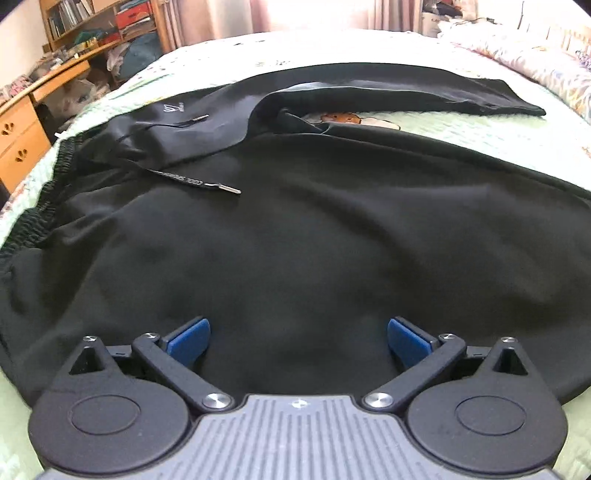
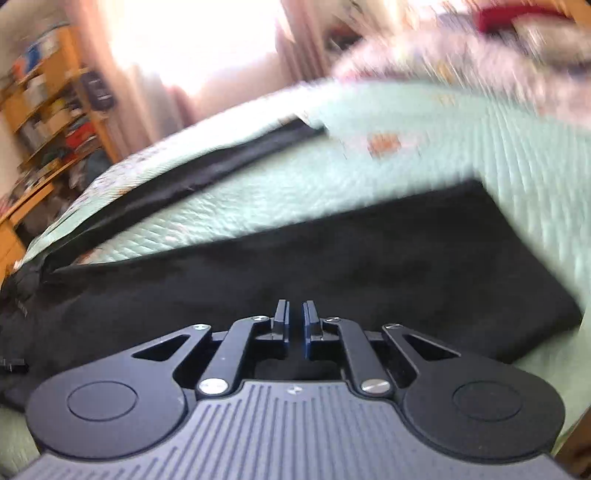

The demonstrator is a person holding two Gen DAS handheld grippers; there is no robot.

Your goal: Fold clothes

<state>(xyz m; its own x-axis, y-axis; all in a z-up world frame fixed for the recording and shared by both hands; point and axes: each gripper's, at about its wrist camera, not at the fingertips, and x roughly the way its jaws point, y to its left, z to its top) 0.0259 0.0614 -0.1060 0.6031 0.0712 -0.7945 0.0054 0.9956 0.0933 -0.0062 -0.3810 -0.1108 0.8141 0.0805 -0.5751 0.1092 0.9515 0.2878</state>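
Covering most of a pale green quilted bedspread (image 1: 461,129), black trousers (image 1: 295,229) lie spread flat on a bed, one leg (image 1: 406,92) stretched along the far side and the other (image 2: 332,266) reaching toward the foot, quilt showing between them. An orange cartoon print (image 1: 343,119) on the bedspread shows in the gap where the legs part. The gathered elastic waistband (image 1: 44,199) runs along the left edge of the left wrist view, near a wooden desk with drawers (image 1: 18,136) and a wooden bookshelf (image 1: 96,22) packed with books and folded fabric. A small pale logo (image 1: 170,108) sits on the upper hip; its letters are too small to read. Print runs along a drawstring (image 1: 184,181) ending in a metal tip, also illegible. The left gripper (image 1: 298,341) hovers low over the near leg, blue pads (image 1: 188,341) spread wide with nothing between them. The right gripper (image 2: 294,323), seen in a motion-blurred frame, has its pads drawn almost together with only a narrow slit between them, above the other leg; whether any cloth is pinched cannot be told.
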